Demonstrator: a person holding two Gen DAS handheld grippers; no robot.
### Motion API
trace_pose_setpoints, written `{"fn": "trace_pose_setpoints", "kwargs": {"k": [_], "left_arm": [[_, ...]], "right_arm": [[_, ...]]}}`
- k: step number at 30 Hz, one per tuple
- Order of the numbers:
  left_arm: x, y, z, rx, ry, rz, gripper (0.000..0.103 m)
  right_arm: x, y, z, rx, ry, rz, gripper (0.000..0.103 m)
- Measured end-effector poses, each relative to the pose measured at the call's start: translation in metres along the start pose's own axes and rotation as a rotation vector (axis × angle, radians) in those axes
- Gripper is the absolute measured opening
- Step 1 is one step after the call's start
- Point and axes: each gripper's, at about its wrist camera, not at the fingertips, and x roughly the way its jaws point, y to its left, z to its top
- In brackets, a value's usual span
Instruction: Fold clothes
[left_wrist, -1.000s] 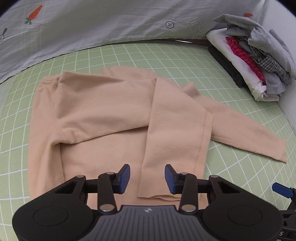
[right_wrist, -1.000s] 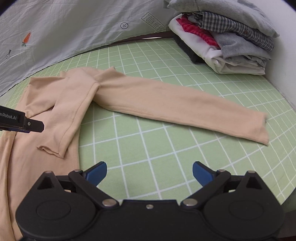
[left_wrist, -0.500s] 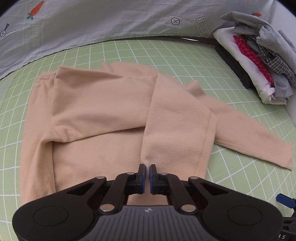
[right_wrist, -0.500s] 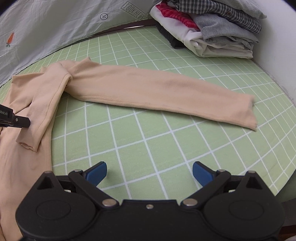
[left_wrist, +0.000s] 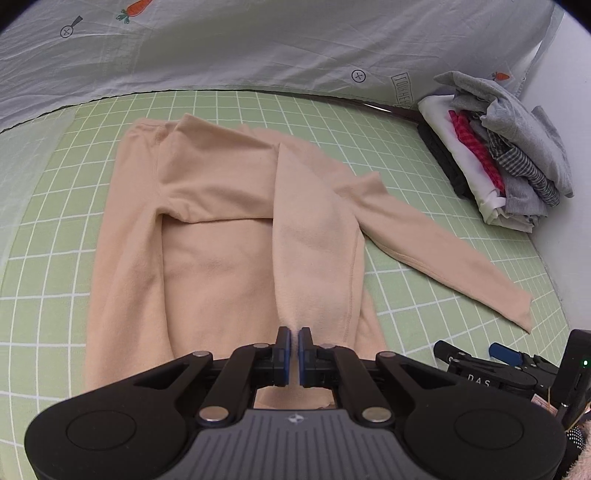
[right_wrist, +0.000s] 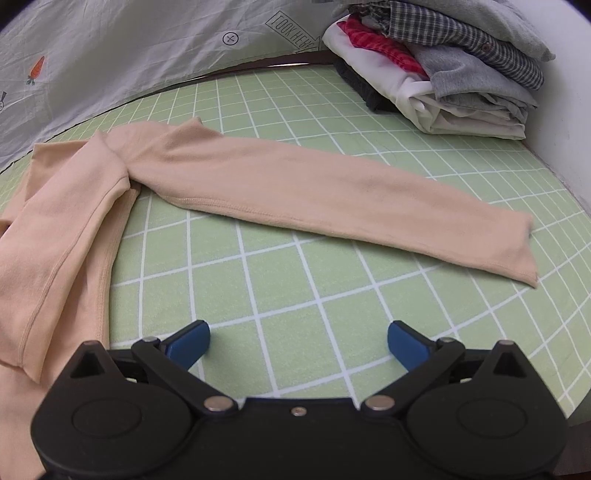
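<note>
A peach long-sleeved top (left_wrist: 218, 236) lies flat on the green grid mat (left_wrist: 55, 266). One sleeve is folded across its body; a side panel (left_wrist: 314, 236) is folded down over it. My left gripper (left_wrist: 294, 347) is shut on the lower end of that folded panel, pinching the fabric. The other sleeve (right_wrist: 332, 199) stretches out to the right on the mat, its cuff (right_wrist: 524, 251) lying free. My right gripper (right_wrist: 297, 343) is open and empty, low over bare mat in front of that sleeve; it also shows in the left wrist view (left_wrist: 506, 354).
A stack of folded clothes (right_wrist: 436, 70) stands at the far right corner, also in the left wrist view (left_wrist: 498, 155). A grey printed sheet (left_wrist: 258, 44) hangs behind the mat. The mat's right edge (right_wrist: 554, 173) meets a white wall.
My left gripper closed from open onto the lower end of the folded panel and pulled back. My right gripper moved nearer the outstretched sleeve, staying open.
</note>
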Motion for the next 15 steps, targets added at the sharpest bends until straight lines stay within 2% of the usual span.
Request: {"fn": "trace_pose_setpoints", "kwargs": {"k": [5,11,15], "left_arm": [[-0.027,0.015,-0.019,-0.071,-0.021,-0.015,0.004],[-0.051,0.032,-0.047,-0.146,-0.038,0.015,0.004],[-0.065,0.044,-0.062,-0.213,-0.050,0.000,0.004]], "right_arm": [[-0.001,0.002,-0.003,0.001,-0.027,-0.002,0.103],[-0.001,0.008,-0.001,0.005,-0.003,-0.007,0.103],[-0.004,0.018,-0.005,-0.029,-0.003,0.016,0.103]]}}
